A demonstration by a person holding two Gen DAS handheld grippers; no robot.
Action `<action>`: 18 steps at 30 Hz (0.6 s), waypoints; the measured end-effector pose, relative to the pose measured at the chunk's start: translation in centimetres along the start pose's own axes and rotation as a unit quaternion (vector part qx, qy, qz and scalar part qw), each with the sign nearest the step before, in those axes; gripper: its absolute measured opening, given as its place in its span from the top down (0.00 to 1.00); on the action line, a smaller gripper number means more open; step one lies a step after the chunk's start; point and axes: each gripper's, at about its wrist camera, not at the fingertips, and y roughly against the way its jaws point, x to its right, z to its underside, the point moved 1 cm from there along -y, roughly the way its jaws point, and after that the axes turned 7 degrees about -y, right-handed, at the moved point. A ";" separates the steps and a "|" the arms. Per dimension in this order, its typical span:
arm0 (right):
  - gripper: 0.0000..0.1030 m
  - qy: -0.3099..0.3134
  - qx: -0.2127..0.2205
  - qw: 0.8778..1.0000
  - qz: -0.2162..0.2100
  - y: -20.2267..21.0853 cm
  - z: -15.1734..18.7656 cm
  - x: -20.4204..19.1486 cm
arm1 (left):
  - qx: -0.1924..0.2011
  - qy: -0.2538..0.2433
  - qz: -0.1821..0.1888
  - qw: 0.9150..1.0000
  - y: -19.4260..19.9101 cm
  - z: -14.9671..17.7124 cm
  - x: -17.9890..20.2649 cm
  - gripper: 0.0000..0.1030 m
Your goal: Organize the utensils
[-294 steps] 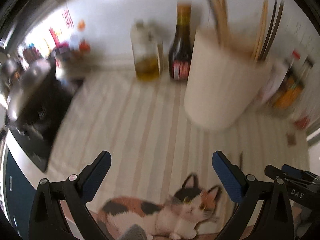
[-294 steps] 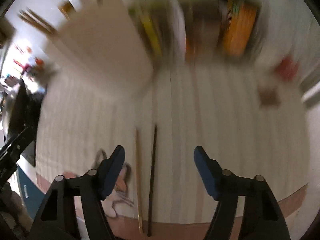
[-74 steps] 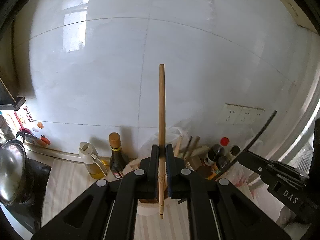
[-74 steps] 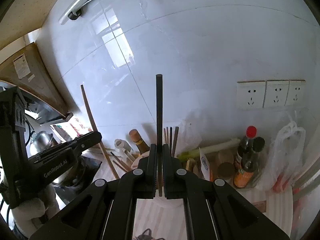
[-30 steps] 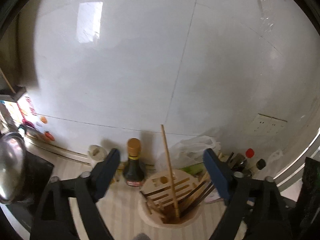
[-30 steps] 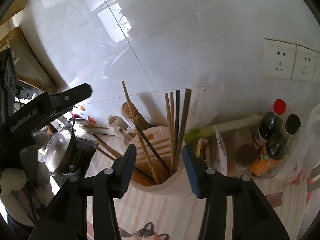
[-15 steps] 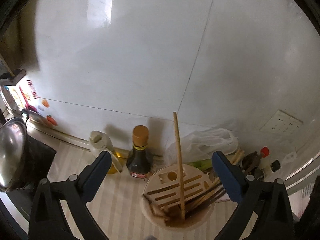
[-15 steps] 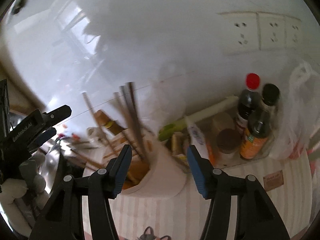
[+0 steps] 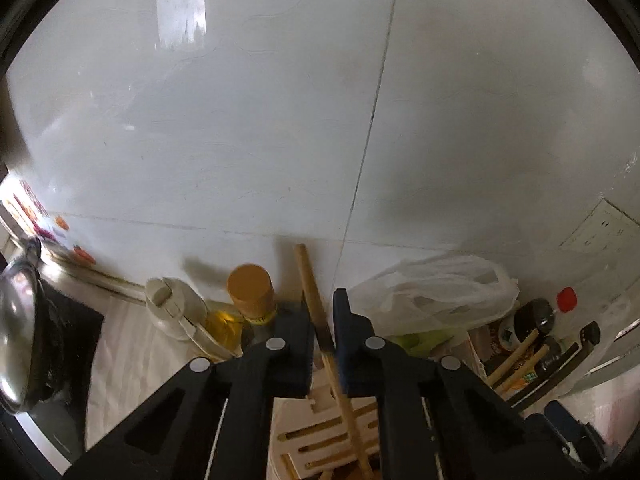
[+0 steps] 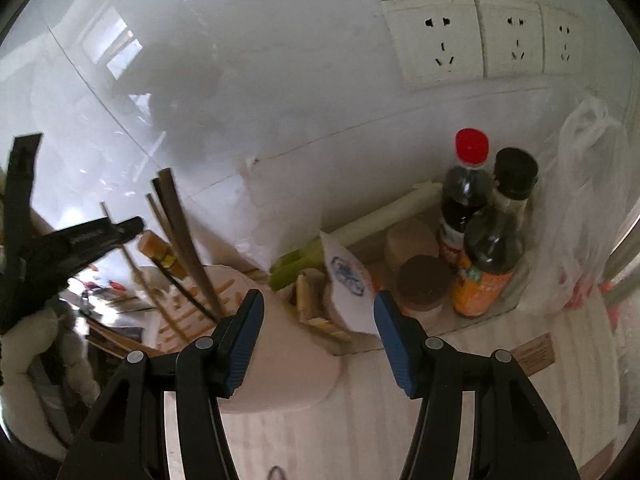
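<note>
In the left wrist view my left gripper (image 9: pixel 322 322) is closed around a light bamboo chopstick (image 9: pixel 310 280) that stands in the slotted top of the cream utensil holder (image 9: pixel 320 436). The chopstick tilts left at its top. In the right wrist view my right gripper (image 10: pixel 318 334) is open and empty, just above and right of the holder (image 10: pixel 288 368). Several dark and bamboo chopsticks (image 10: pixel 180 236) stand in the holder. The left gripper also shows in the right wrist view (image 10: pixel 80 240) at far left.
Behind the holder stand a brown-capped sauce bottle (image 9: pixel 250 294), an oil bottle (image 9: pixel 176 312) and a white plastic bag (image 9: pixel 440 292). To the right are two dark sauce bottles (image 10: pixel 480 236), jars (image 10: pixel 420 284) and a leek (image 10: pixel 360 232). A pot (image 9: pixel 16 320) sits at left. The tiled wall is close.
My left gripper has closed from wide open onto the standing bamboo chopstick and moved nearer to the holder. My right gripper stays open and has shifted right, toward the bottles.
</note>
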 end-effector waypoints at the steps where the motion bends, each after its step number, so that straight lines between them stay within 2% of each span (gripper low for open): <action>1: 0.42 0.003 0.002 1.000 0.009 -0.1 0.0 0.1 | 0.007 -0.007 -0.003 1.000 0.3 0.0 0.1 0.95; 3: 0.41 0.005 0.005 1.000 0.030 -0.3 -0.2 0.3 | 0.020 -0.017 -0.009 1.000 1.1 0.0 0.4 0.95; 5: 0.25 0.001 0.006 0.999 0.036 -0.5 -0.3 0.6 | 0.035 -0.024 -0.012 0.999 1.9 0.0 0.6 0.95; 6: 0.23 0.000 0.008 0.999 0.037 -0.5 -0.3 0.7 | 0.041 -0.027 -0.015 0.999 2.3 0.1 0.7 0.95; 11: 0.22 0.001 0.014 0.999 0.038 -0.4 -0.3 0.9 | 0.080 -0.041 -0.021 0.996 4.8 1.0 1.0 0.95; 18: 0.22 0.001 0.015 0.999 0.034 0.4 -0.1 1.0 | 0.065 -0.044 0.003 0.997 5.4 3.3 1.4 0.95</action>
